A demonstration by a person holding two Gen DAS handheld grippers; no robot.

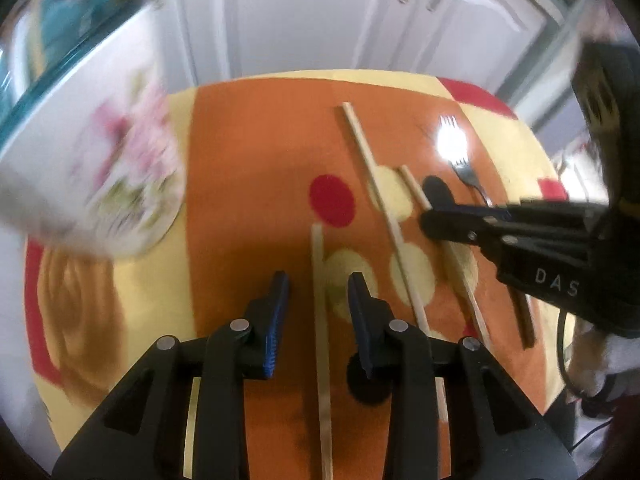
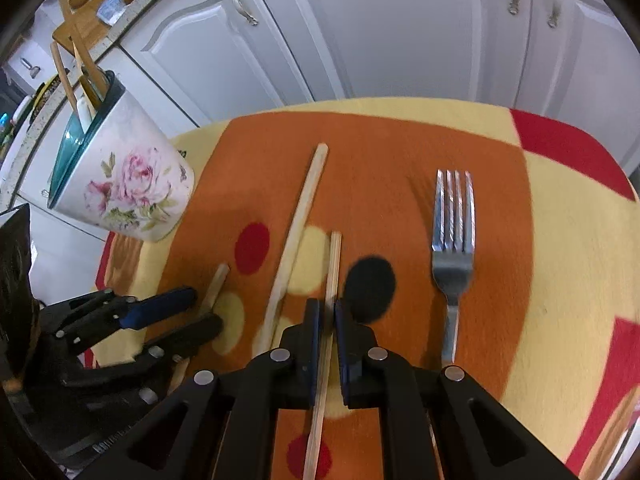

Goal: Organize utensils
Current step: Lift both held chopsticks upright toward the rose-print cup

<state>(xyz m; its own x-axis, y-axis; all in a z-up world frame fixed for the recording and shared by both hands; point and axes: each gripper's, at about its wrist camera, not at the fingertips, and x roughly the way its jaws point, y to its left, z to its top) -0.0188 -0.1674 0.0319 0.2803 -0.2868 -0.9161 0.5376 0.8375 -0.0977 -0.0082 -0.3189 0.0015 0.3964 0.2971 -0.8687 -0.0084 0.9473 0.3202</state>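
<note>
The right gripper (image 2: 326, 312) is clamped on a thin wooden chopstick (image 2: 333, 264), its dark pads pressed against the stick from either side, partway along its length. The stick runs straight out ahead of the fingers and back beneath the gripper body.

The left gripper (image 1: 318, 288) stands with its jaws apart. Another pale chopstick (image 1: 319, 264) lies in the gap between the blue-edged pads, and neither pad touches it. From the right wrist view the left gripper (image 2: 188, 312) shows to the left of the right one, low over the table, with that short length of stick (image 2: 218, 280) poking out past its fingers.

Between the two grippers lies a longer wooden stick (image 2: 298, 232), loose on the cloth and slanting away toward the far edge. To the right of the right gripper a metal fork (image 2: 452, 248) lies flat, tines pointing away, well clear of the sticks.

All of this rests on a table (image 2: 560, 264) covered with an orange, yellow and red cloth with coloured dots. At the far left corner stands a white holder with pink roses (image 2: 124, 188) and a teal rim, with a few wooden utensils (image 2: 68, 80) standing in it. In the left wrist view it is blurred. Behind the table are white cabinet doors (image 2: 360, 32) with metal handles.
</note>
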